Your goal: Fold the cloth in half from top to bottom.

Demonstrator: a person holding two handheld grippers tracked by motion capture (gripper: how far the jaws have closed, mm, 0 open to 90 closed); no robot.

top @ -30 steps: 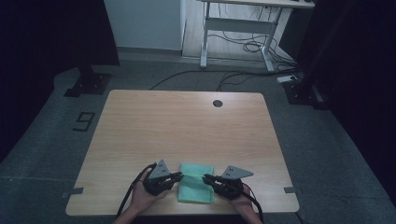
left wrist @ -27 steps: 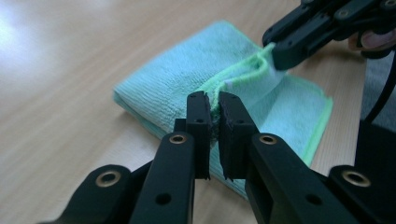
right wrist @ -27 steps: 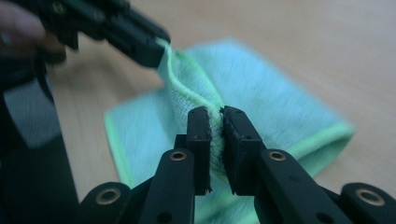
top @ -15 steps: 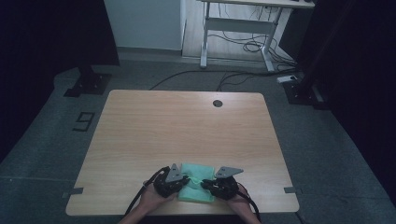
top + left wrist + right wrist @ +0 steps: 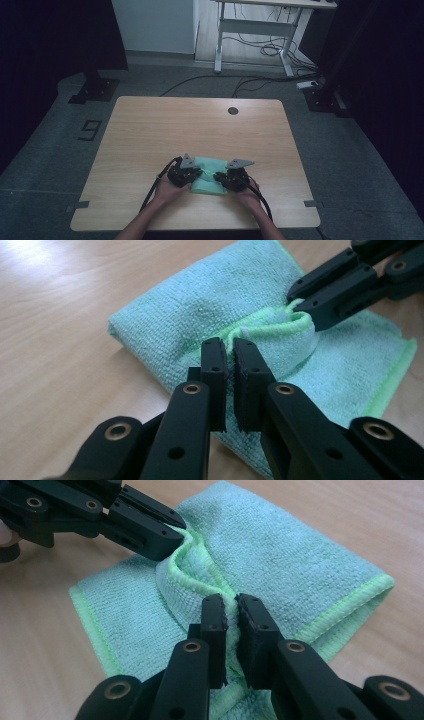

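We've got the left gripper (image 5: 198,173) and right gripper (image 5: 218,177) low, tips facing — both sets of jaws pinched tight.

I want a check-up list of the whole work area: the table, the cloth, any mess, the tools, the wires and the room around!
Surface: wooden table, with a round dark hole near its far edge.
Job's things: folded green cloth near the front edge, its top layer pinched up into a ridge between the tools.
Clutter: nothing seen.
Grippers: left tool shut on the cloth's bright green hem; right tool shut on the same hem farther along.
Cables: a black cable trails from the left tool; another from the right; more lie on the floor beyond the table.
Surroundings: grey floor, a white desk frame behind, dark stands at the sides.
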